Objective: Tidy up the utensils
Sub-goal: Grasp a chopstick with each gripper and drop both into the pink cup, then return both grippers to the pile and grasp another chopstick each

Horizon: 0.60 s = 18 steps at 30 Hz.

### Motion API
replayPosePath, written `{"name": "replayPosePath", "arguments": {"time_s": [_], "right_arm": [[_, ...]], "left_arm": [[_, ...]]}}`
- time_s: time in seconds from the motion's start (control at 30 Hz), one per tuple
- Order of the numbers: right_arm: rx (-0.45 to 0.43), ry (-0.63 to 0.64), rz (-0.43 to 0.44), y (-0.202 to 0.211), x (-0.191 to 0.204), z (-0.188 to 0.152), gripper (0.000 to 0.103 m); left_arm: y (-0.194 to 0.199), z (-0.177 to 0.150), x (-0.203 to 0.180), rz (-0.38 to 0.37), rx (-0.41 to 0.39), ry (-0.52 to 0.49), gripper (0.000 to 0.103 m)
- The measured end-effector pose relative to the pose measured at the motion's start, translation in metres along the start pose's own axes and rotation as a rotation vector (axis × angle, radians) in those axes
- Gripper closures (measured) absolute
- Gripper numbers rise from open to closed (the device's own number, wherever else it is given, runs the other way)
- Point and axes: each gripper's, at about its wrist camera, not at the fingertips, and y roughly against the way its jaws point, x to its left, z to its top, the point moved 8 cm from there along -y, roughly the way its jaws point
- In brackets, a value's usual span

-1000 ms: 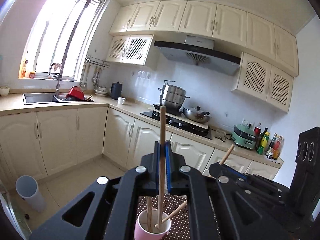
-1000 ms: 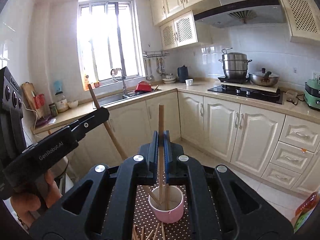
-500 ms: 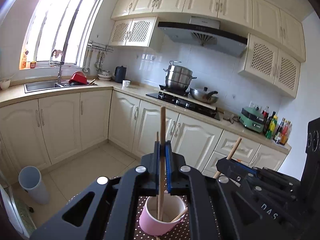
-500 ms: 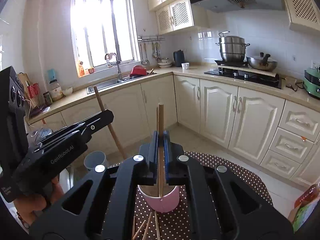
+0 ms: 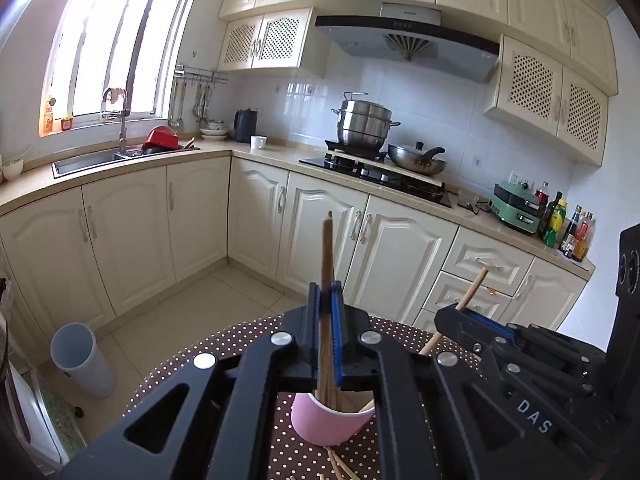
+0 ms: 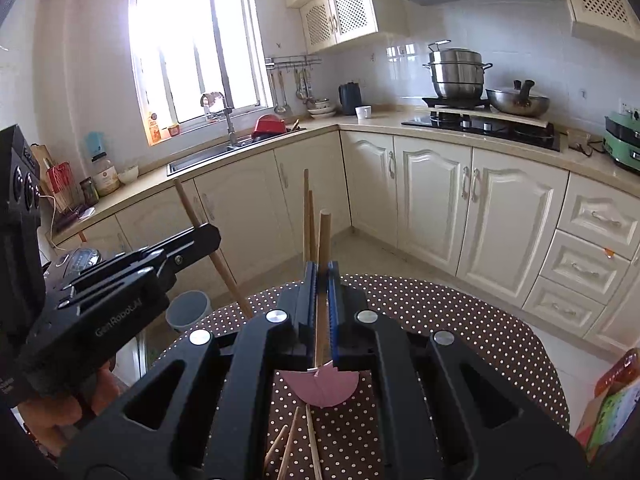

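A pink cup point(image 5: 332, 420) stands on the brown polka-dot table point(image 5: 224, 344), just in front of both grippers. My left gripper point(image 5: 327, 292) is shut on a wooden chopstick point(image 5: 327, 248) that points up, its lower end in the cup. My right gripper point(image 6: 322, 272) is shut on another wooden chopstick point(image 6: 323, 236), held upright over the cup point(image 6: 320, 390). Two more chopsticks point(image 6: 307, 208) stand in the cup behind it. Loose chopsticks point(image 6: 296, 436) lie on the table in front of the cup. Each gripper shows in the other's view, the right one point(image 5: 472, 312) and the left one point(image 6: 200, 236).
Cream kitchen cabinets point(image 6: 432, 200) run around the room behind the table. A grey bin point(image 5: 80, 360) stands on the floor at the left. A colourful box point(image 6: 608, 408) sits at the table's right edge. The hob with pots point(image 5: 372, 160) is far off.
Both grippers have tilted and drawn back from the cup, so it sits lower and nearer in view. Both still hold their chopsticks. More of the table shows.
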Motion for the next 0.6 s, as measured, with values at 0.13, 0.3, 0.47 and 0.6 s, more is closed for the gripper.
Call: {"name": "replayPosePath", "arguments": {"time_s": [0.13, 0.3, 0.47, 0.6], "right_arm": [[-0.009, -0.003, 0.001, 0.005, 0.001, -0.002, 0.097], [-0.033, 0.024, -0.026, 0.016, 0.006, -0.001, 0.096], [-0.078, 0.046, -0.062, 0.036, 0.011, -0.001, 0.088], [-0.122, 0.055, -0.077, 0.055, 0.014, -0.003, 0.060]], "left_arm": [[0.006, -0.001, 0.000, -0.006, 0.001, -0.011, 0.075], [0.023, -0.001, 0.002, 0.019, -0.033, -0.023, 0.065], [0.045, 0.002, 0.001, 0.047, -0.084, -0.047, 0.048], [0.069, 0.004, -0.001, 0.080, -0.132, -0.077, 0.042]]}}
